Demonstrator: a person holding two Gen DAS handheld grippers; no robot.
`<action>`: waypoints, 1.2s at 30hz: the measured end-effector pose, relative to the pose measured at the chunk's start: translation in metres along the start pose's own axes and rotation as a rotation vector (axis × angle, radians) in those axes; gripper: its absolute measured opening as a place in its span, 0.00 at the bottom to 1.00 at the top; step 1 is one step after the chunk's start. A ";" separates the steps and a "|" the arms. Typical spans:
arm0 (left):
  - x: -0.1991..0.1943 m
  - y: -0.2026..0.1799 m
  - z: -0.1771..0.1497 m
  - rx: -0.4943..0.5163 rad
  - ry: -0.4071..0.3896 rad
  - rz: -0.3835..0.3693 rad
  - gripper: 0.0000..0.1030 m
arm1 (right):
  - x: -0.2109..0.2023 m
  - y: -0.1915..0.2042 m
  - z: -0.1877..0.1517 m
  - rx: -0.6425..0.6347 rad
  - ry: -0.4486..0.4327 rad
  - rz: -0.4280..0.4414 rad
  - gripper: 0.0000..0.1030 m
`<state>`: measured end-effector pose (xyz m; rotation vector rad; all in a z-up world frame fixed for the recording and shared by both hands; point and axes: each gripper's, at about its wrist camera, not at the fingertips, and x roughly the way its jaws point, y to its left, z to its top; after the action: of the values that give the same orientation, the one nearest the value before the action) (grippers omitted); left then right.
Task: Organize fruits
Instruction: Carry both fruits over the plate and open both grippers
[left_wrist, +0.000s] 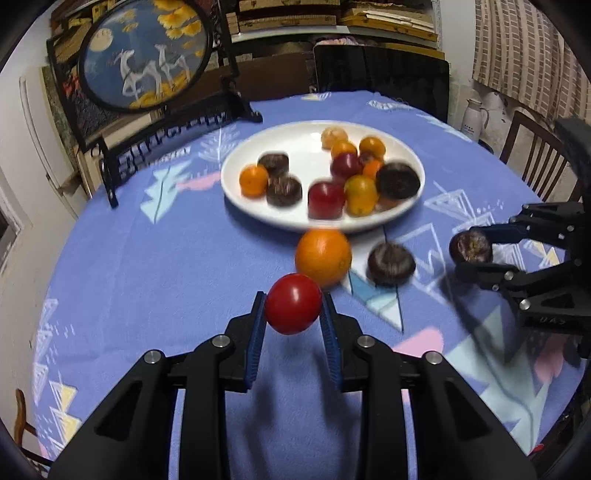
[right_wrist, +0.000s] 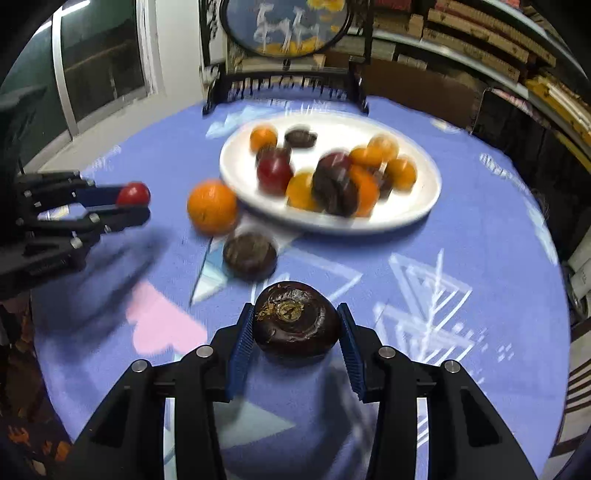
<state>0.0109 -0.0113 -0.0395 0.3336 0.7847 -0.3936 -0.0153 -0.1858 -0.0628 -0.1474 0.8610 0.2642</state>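
My left gripper (left_wrist: 293, 297) is shut on a small red fruit (left_wrist: 293, 308), held just above the blue patterned tablecloth (left_wrist: 147, 277). Over at the right, my right gripper (right_wrist: 295, 308) is shut on a dark brown round fruit (right_wrist: 295, 321), its blue pads pressing both sides. The left wrist view shows that gripper (left_wrist: 467, 251) with the same dark fruit (left_wrist: 471, 245). Between the grippers lie an orange (left_wrist: 323, 256) and another dark fruit (left_wrist: 390, 264). Behind them a white plate (left_wrist: 295, 140) holds several orange, red and dark fruits.
A round embroidered screen on a black stand (left_wrist: 144, 55) sits on the table's far left. A dark chair (left_wrist: 380, 74) and a wooden chair (left_wrist: 535, 155) stand behind the table. A white thermos (left_wrist: 476, 118) is at the back right.
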 end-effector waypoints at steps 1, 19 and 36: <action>-0.002 -0.001 0.007 0.009 -0.012 0.008 0.27 | -0.009 -0.005 0.010 0.014 -0.035 -0.001 0.43; 0.059 -0.003 0.139 0.007 -0.066 0.081 0.28 | 0.006 -0.059 0.121 0.110 -0.196 0.008 0.44; 0.138 0.014 0.151 -0.020 0.030 0.118 0.51 | 0.082 -0.084 0.163 0.158 -0.133 0.017 0.55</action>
<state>0.1987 -0.0935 -0.0384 0.3656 0.7932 -0.2702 0.1786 -0.2144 -0.0193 0.0249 0.7480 0.2178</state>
